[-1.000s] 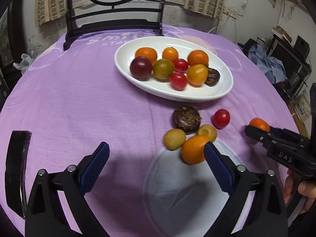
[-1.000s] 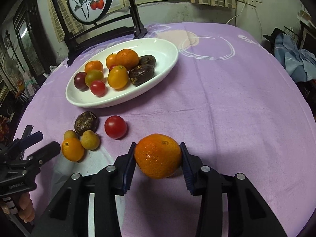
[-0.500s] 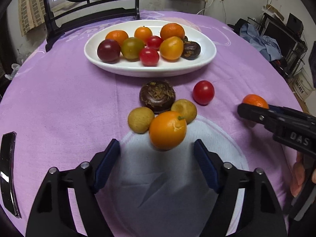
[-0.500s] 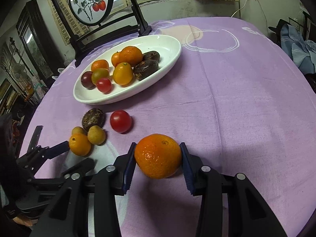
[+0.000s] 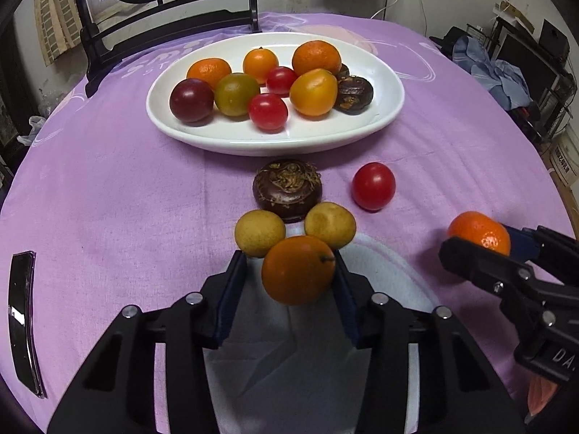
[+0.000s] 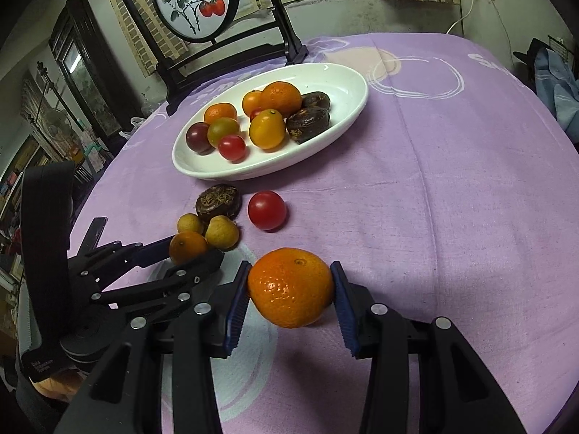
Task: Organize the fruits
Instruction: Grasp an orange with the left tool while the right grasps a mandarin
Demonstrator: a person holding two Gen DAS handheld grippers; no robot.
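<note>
A small smooth orange fruit lies on the purple cloth between the fingers of my left gripper. The jaws are closing: the right pad is at its skin and a narrow gap shows on the left side. Two yellow-brown round fruits and a dark brown one sit just beyond it, with a red tomato to the right. My right gripper is shut on a mandarin, low over the cloth. The white oval plate farther back holds several fruits.
A dark chair back with a round painted panel stands behind the table's far edge. A black strip lies at the left rim. The left gripper and the right one work close together. Clutter stands off the table to the right.
My left gripper has come forward and down to the small orange fruit, and its jaws have narrowed from wide apart to close around it. The right gripper still holds the mandarin in the same spot.
</note>
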